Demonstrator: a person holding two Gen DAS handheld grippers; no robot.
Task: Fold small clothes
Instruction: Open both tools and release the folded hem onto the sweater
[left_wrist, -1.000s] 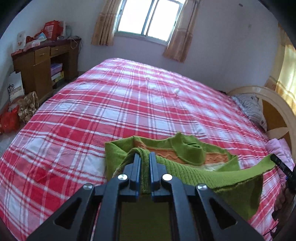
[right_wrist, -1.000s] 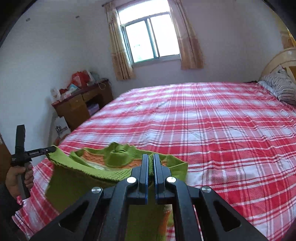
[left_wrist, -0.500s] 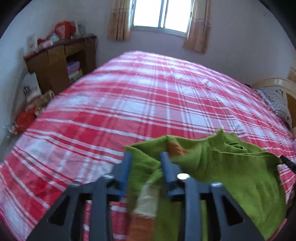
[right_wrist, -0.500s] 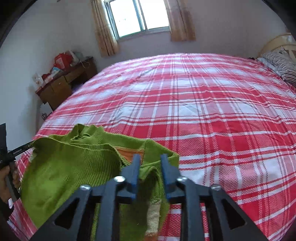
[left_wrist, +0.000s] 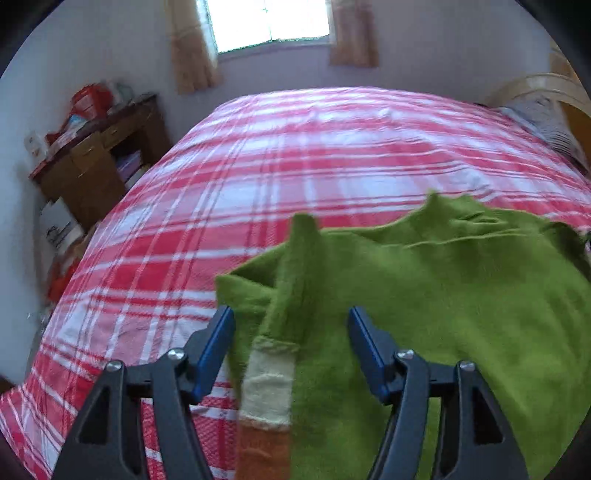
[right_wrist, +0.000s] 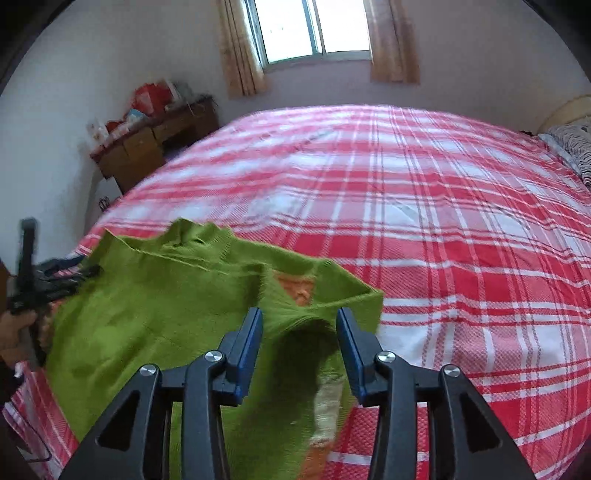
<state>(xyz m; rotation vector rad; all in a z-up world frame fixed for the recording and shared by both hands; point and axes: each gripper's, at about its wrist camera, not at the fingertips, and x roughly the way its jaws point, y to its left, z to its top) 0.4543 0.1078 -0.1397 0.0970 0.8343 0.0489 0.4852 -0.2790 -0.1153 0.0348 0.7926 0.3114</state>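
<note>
A small green knitted sweater with cream and orange bands lies on the red-and-white plaid bed, near its front edge. My left gripper hangs over the sweater's left side with its jaws opening; a fold of green knit rises between them, free of the pads. In the right wrist view the same sweater spreads to the left, and my right gripper stands over its right edge, jaws opening, knit lying loose between them. The left gripper and the hand that holds it show at the far left.
A wooden desk with red bags and boxes stands by the left wall, bags on the floor below it. A curtained window is at the back. A pillow and headboard lie at the right. Plaid bedspread stretches beyond the sweater.
Both grippers were shut on the sweater's edges and held it up; they came down towards the bed and opened, and the sweater now lies on the bedspread.
</note>
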